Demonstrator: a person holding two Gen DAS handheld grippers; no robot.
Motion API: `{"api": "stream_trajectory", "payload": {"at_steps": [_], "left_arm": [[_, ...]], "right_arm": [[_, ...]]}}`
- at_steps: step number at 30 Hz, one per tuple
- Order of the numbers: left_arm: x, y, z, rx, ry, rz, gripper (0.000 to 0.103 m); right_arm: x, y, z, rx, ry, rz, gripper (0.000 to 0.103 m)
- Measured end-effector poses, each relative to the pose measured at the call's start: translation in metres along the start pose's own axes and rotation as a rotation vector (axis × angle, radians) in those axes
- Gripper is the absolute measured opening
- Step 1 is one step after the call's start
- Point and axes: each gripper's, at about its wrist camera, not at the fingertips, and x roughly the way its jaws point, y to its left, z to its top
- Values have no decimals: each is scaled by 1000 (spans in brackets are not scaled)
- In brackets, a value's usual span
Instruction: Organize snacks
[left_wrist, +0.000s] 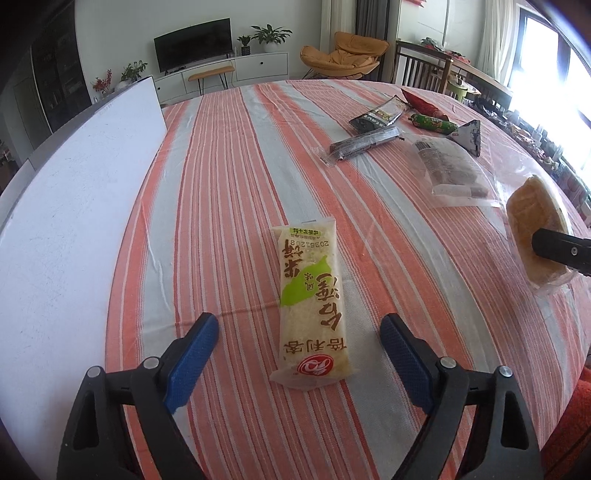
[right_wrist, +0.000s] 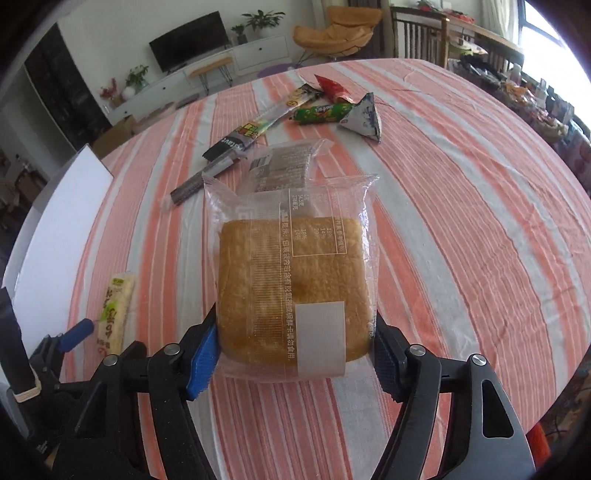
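The bread packet (right_wrist: 295, 280), a square brown loaf slice sealed in clear wrap, sits between the blue pads of the right hand-held gripper (right_wrist: 295, 354), which pinch its lower sides so it stands tilted above the striped desk (right_wrist: 461, 221), seemingly raised clear for carrying. To its left the rice cracker packet (left_wrist: 314, 302) lies flat on the cloth, lengthwise between the spread pads of the left hand-held gripper (left_wrist: 299, 350), which touch nothing; that lining-up suggests a grasp across its narrow width comes next. Farther back, the unsorted snacks lie close together: a clear packet (right_wrist: 280, 166) of dark cake, dark bars (left_wrist: 364, 146), a green sausage (right_wrist: 325, 112), a red packet (right_wrist: 332, 88) and a triangular pouch (right_wrist: 364, 118). A white board (left_wrist: 81, 177) rests along the desk's left edge, perhaps where sorted items go.
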Motion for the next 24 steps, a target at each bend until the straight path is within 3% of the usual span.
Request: {"api": "stream_trajectory", "payload": {"at_steps": [1, 3, 7, 11, 16, 20, 24], "left_arm": [[-4, 2, -1, -12, -7, -7, 56], [-9, 5, -3, -32, -11, -30, 29], [-30, 13, -9, -125, -42, -136, 29], [-76, 15, -13, -171, -95, -259, 29], [-167, 51, -16, -237, -228, -344, 29], [-230, 110, -19, -299, -368, -260, 29], [-258, 175, -23, -370, -434, -45, 29]], "right_arm": [[-10, -5, -5, 30, -16, 43, 73], [-25, -17, -16, 87, -42, 115, 73], [-35, -33, -37, 186, -66, 183, 73], [-40, -25, -39, 179, -79, 196, 73], [-72, 37, -18, 47, -99, 293, 73], [-100, 132, 2, -123, -86, 463, 73], [-116, 243, 9, -298, -53, 635, 73]]}}
